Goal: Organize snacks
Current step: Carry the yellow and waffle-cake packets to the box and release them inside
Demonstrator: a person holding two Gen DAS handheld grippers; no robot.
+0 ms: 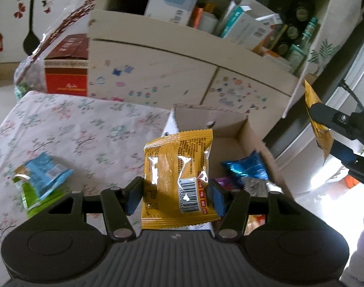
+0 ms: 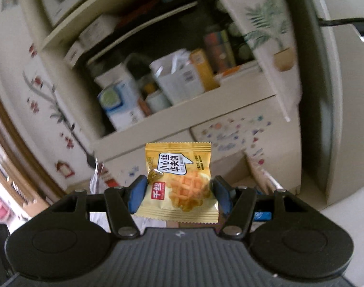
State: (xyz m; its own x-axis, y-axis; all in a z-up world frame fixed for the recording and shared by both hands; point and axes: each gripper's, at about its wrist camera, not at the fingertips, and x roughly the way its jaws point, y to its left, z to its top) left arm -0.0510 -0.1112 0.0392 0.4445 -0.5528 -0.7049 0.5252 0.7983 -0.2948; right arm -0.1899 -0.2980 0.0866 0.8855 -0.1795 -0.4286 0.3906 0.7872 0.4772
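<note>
My left gripper [image 1: 173,195] is shut on a yellow waffle packet [image 1: 177,165], barcode side facing me, held above the near edge of an open cardboard box [image 1: 256,134]. The box holds a blue packet [image 1: 246,166] and other wrapped snacks. My right gripper [image 2: 179,192] is shut on a second yellow waffle packet [image 2: 179,179], front side showing, held up in the air facing the cabinet. That gripper and its packet [image 1: 317,112] also show at the right of the left wrist view. A blue and green snack packet [image 1: 40,179] lies on the floral tablecloth [image 1: 74,124].
A cream cabinet [image 1: 158,64] with an open shelf full of cartons and bottles stands behind the table. A red box [image 1: 67,71] and a plastic bag sit at the table's far left. A white appliance [image 2: 344,95] stands right of the cabinet.
</note>
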